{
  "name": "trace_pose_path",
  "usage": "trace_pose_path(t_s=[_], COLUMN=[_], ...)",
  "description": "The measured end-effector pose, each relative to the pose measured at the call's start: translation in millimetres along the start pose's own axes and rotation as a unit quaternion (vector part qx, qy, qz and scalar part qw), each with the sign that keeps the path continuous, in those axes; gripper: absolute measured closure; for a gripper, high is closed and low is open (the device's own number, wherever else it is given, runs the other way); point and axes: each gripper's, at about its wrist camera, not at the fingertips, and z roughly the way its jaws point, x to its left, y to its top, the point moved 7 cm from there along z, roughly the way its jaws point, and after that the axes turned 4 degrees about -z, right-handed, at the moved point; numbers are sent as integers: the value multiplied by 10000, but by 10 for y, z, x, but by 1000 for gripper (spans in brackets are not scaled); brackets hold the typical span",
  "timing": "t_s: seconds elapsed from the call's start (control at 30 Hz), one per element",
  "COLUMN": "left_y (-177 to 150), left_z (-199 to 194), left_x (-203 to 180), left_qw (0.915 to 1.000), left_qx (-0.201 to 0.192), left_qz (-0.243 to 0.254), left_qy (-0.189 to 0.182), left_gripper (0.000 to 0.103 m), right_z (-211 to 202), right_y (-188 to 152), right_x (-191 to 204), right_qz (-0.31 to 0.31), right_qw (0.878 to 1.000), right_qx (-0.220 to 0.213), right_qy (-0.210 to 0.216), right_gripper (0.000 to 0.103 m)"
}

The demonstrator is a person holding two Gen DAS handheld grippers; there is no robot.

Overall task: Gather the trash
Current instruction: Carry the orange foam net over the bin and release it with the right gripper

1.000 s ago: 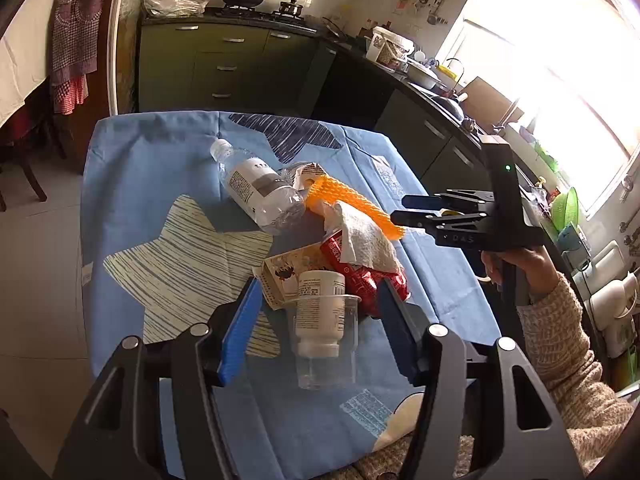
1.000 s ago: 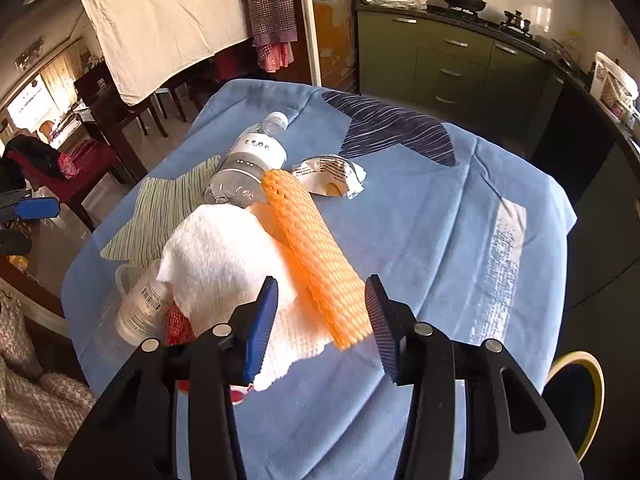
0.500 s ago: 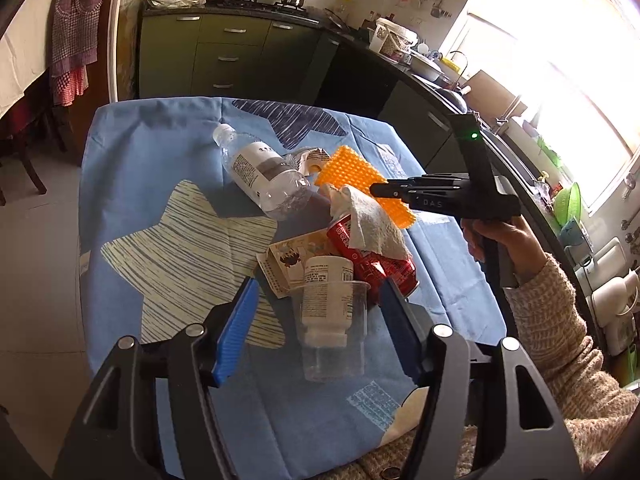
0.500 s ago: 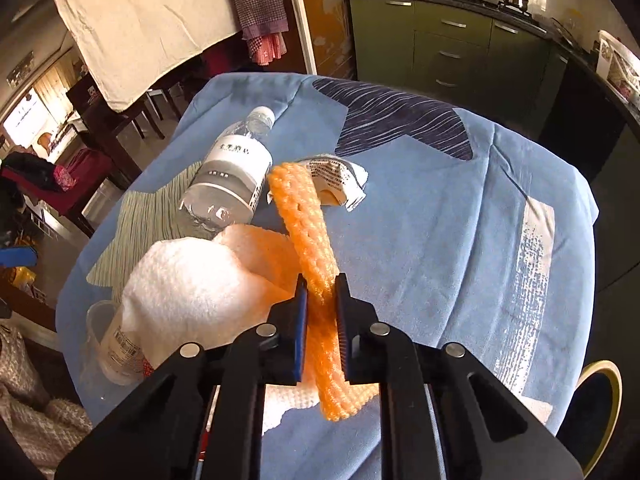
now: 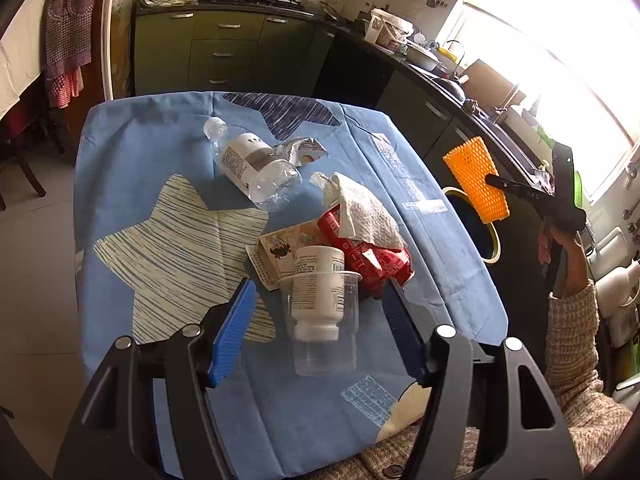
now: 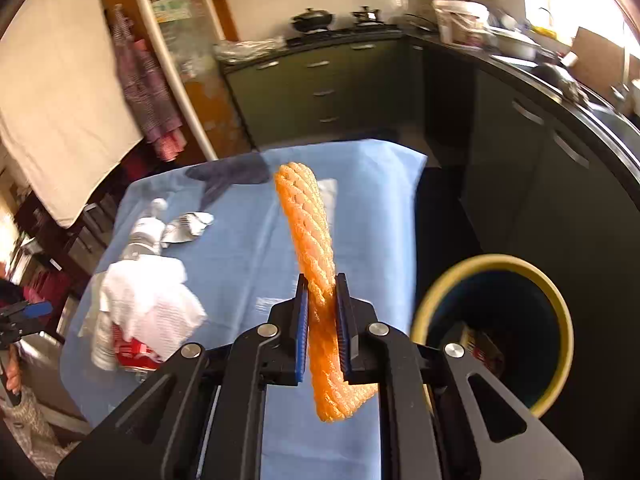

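My right gripper [image 6: 322, 292] is shut on an orange foam net sleeve [image 6: 308, 224] and holds it in the air off the table's right side, above and left of a dark trash bin with a yellow rim [image 6: 496, 264]. The sleeve [image 5: 476, 180] and the bin [image 5: 494, 240] also show in the left wrist view. My left gripper [image 5: 320, 304] is open, its blue pads either side of a clear plastic cup [image 5: 322, 340] with a white pill bottle [image 5: 318, 280] standing in it.
On the blue tablecloth [image 5: 160, 152] lie a clear water bottle [image 5: 256, 168], a crumpled wrapper [image 5: 302, 150], a white tissue [image 5: 364, 212] over a red can [image 5: 368, 252], and a small carton [image 5: 276, 250]. Dark kitchen cabinets [image 6: 560, 168] stand right of the table.
My right gripper closed on the orange sleeve, lifted it off the pile and carried it right, off the table edge toward the bin. My left gripper stayed open around the cup.
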Motion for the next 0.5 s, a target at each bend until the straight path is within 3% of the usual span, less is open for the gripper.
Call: trace_pose_path(t_s=[0.2,0.43,0.47,0.5], left_y=[-76,-168,-179,-188], left_z=[101,124,123,123], left_x=[-155,-186,-179,-169], left_qw=[9997,9991,9991,9990], left_qx=[183,318,330,343], left_qz=[184,240,228,216], left_qy=[45,151,164,173], left_gripper=[40,40,40,40], right_z=[179,509,573,616], right_y=[-455,-734,-751,-776], right_x=[-1109,-1856,-1918,-1987], right_qz=[1045,1671,1745,1799], right_qw=[9903,9746,9726,9708], right_qx=[465,697,725,750], right_qy=[-789,-1321,-1352,-1397], right_gripper=[90,88,83,70])
